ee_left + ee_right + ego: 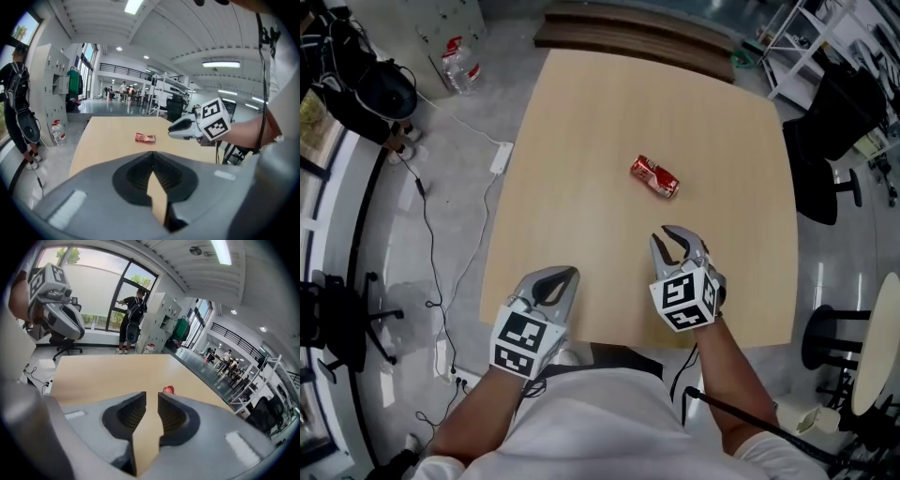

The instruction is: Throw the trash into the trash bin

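A crushed red can point(655, 176) lies on its side near the middle of the light wooden table point(581, 112); it also shows as the red can point(145, 138) and the red can point(168, 390) beyond the jaws. My right gripper point(677, 238) hovers over the table a short way in front of the can, apart from it, jaws parted with nothing between them; its tips point(151, 397) show a clear gap. My left gripper point(564, 277) sits at the table's near edge, jaws together and empty point(151, 154).
On the floor to the left are a water bottle point(461, 66), a white power strip point(501, 157) and cables. Dark office chairs point(825, 141) stand at the right. Dark boards point(637, 33) lie past the far edge. A person point(131, 322) stands by the window.
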Motion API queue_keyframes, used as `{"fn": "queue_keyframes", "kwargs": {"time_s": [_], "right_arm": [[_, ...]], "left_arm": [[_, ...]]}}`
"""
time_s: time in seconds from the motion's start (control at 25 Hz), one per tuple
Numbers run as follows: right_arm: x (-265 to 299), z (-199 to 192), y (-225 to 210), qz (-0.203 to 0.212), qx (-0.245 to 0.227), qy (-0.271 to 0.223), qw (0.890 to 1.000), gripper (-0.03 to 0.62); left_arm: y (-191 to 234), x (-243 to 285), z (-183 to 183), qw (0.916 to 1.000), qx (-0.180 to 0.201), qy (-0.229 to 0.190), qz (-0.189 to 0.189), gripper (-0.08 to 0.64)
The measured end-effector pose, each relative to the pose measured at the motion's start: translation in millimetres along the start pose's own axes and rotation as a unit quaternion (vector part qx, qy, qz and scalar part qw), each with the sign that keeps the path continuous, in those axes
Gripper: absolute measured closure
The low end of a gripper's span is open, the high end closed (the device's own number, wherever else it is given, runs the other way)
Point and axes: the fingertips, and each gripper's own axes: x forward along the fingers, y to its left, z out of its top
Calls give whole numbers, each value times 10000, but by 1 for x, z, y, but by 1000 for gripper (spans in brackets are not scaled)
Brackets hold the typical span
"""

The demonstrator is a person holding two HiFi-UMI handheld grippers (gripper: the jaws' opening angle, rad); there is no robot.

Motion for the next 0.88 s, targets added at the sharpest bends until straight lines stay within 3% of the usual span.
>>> {"fn": "queue_keyframes", "kwargs": {"time_s": [0.44, 0.88], "right_arm": [[92, -36, -37, -71, -1218, 733, 9898, 455], [162, -73, -46, -78, -1786, 1468, 9729, 390]], "left_arm": [[9, 49, -13, 9989, -257, 391, 40, 552], [10, 79, -23, 9971, -585, 482, 34, 552]]}}
